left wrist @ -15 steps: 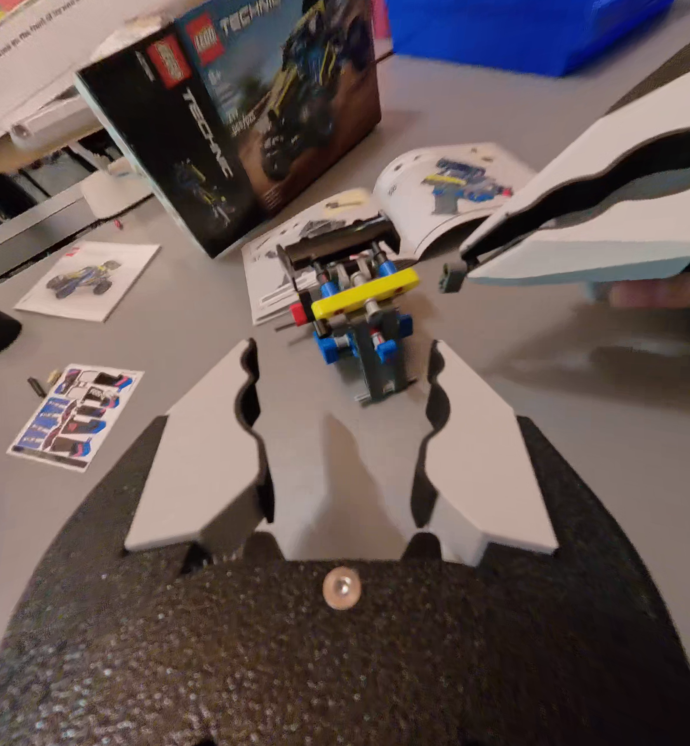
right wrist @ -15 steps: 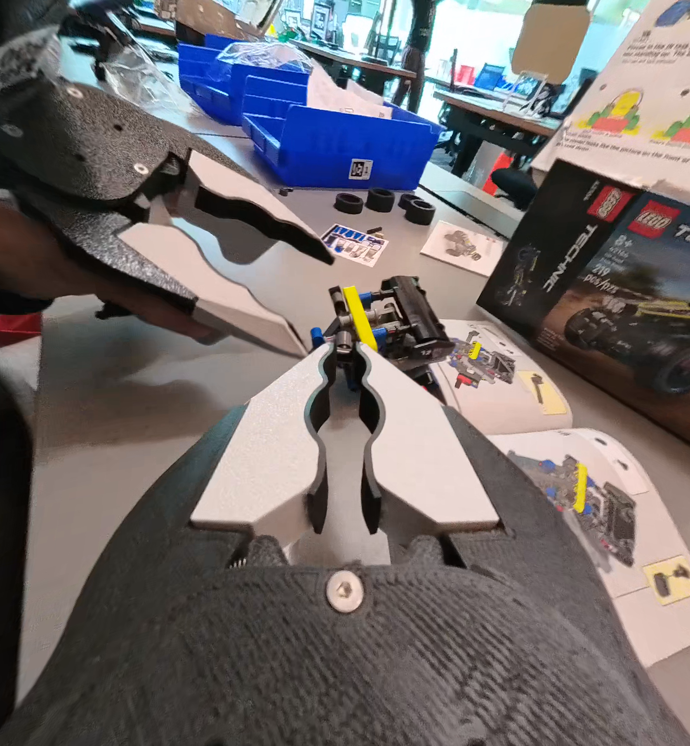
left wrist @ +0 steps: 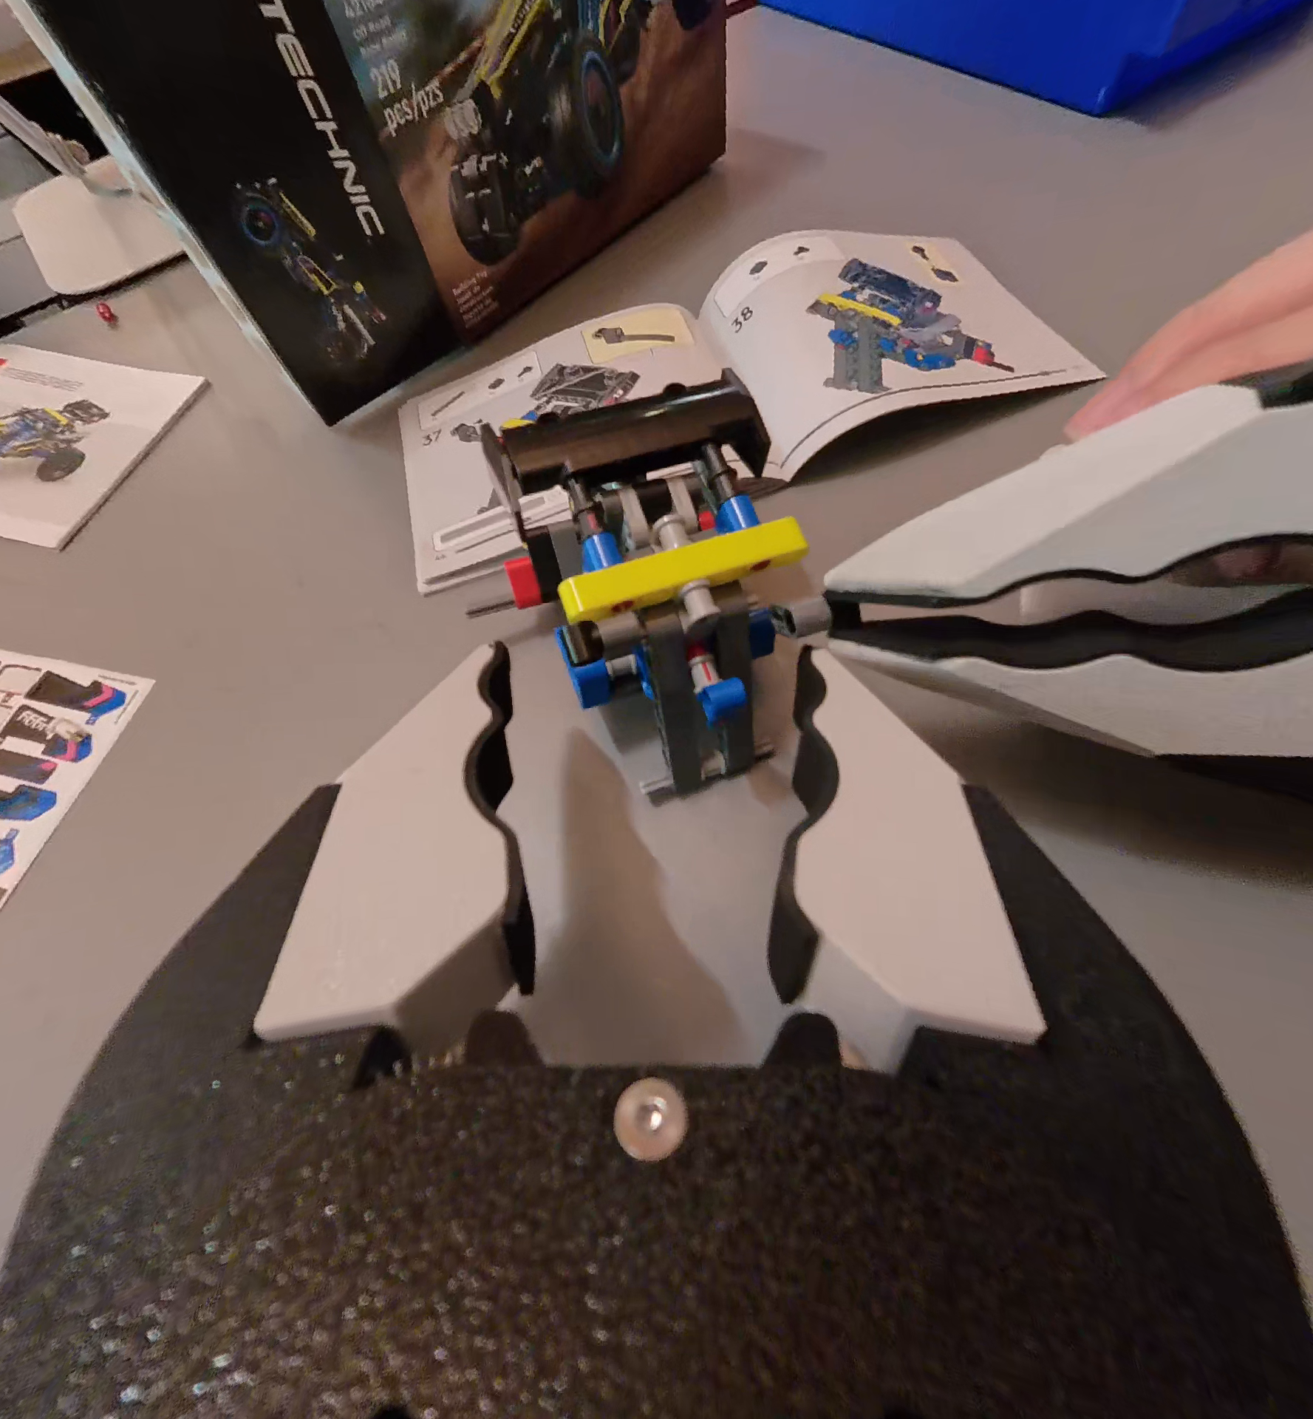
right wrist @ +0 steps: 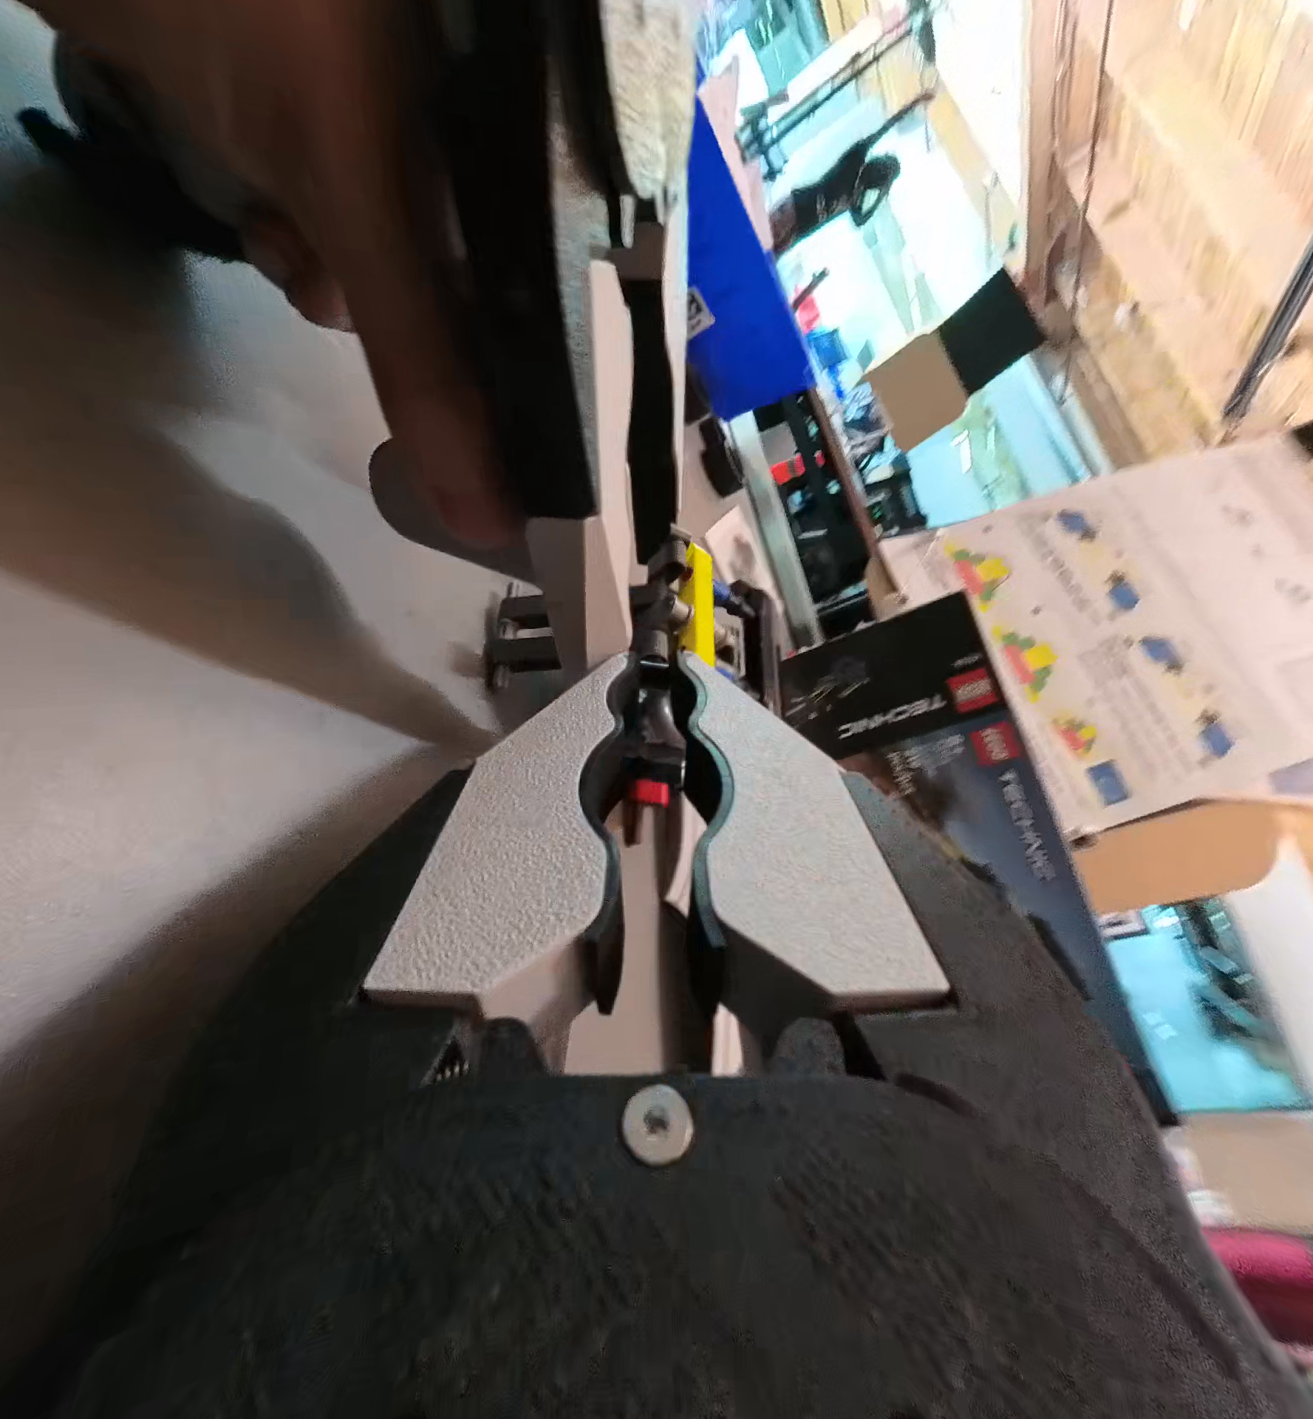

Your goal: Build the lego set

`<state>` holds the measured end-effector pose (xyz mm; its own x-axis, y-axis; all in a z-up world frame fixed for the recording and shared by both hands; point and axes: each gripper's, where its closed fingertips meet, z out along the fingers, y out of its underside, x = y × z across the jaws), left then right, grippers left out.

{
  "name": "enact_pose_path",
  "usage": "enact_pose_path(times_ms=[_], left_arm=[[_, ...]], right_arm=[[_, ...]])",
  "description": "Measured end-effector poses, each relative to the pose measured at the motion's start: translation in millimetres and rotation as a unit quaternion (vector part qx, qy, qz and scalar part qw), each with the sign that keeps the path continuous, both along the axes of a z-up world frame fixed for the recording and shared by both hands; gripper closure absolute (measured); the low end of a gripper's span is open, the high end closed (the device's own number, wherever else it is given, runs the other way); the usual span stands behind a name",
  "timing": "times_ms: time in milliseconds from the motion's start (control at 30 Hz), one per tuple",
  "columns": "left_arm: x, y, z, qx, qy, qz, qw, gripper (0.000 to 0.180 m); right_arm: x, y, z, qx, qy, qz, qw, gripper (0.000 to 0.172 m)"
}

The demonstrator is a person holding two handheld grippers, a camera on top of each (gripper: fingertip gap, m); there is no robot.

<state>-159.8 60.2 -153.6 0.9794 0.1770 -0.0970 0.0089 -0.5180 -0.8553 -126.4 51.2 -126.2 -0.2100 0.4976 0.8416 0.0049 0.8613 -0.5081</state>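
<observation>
A small brick model (left wrist: 668, 614) with a yellow beam (left wrist: 684, 568) and a dark grey base stands on the grey table (left wrist: 254, 614). My left gripper (left wrist: 651, 656) is open. Its fingers (left wrist: 407, 829) lie on either side of the model's base, and a gap shows at each pad. My right gripper (left wrist: 837, 614) comes in from the right, rolled on its side. It is shut on a small grey pin (left wrist: 806, 616) held against the model's right side. In the right wrist view my right gripper (right wrist: 654, 668) points at the model (right wrist: 695, 606), and the left gripper's finger (right wrist: 568, 599) shows beside it.
A black toy box (left wrist: 377, 192) stands behind the model. An open instruction booklet (left wrist: 906, 345) lies partly under the model. A small leaflet (left wrist: 46, 438) and a sticker sheet (left wrist: 23, 768) lie at the left. A blue bin (left wrist: 1060, 38) is at the back right. A hand (left wrist: 1252, 307) holds the right gripper. The left gripper's tips are roughly 5 centimeters from the right gripper's.
My left gripper has moved forward, so its fingers now flank the model's base, and its jaws have narrowed a little. My right gripper has rolled sideways and brought the grey pin up to the model.
</observation>
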Motion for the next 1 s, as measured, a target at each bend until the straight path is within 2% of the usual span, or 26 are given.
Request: enact_pose_path(times_ms=[167,233,533,733,1000], left_arm=[[-2,0,2,0.010,-0.004,-0.007,1.000,0.111],[-3,0,3,0.011,-0.003,-0.010,1.000,0.114],[-3,4,3,0.005,0.033,-0.028,0.999,0.115],[-3,6,4,0.008,0.033,-0.035,0.999,0.127],[-5,8,4,0.011,0.030,-0.036,0.999,0.130]], right_arm=[[-2,2,5,0.081,0.033,0.003,0.996,0.168],[-2,2,4,0.088,0.033,0.008,0.996,0.168],[-5,4,-1,0.074,0.025,0.014,0.997,0.167],[-9,5,-4,0.059,0.015,0.009,0.998,0.167],[-12,3,1,-0.038,0.001,0.014,0.999,0.168]])
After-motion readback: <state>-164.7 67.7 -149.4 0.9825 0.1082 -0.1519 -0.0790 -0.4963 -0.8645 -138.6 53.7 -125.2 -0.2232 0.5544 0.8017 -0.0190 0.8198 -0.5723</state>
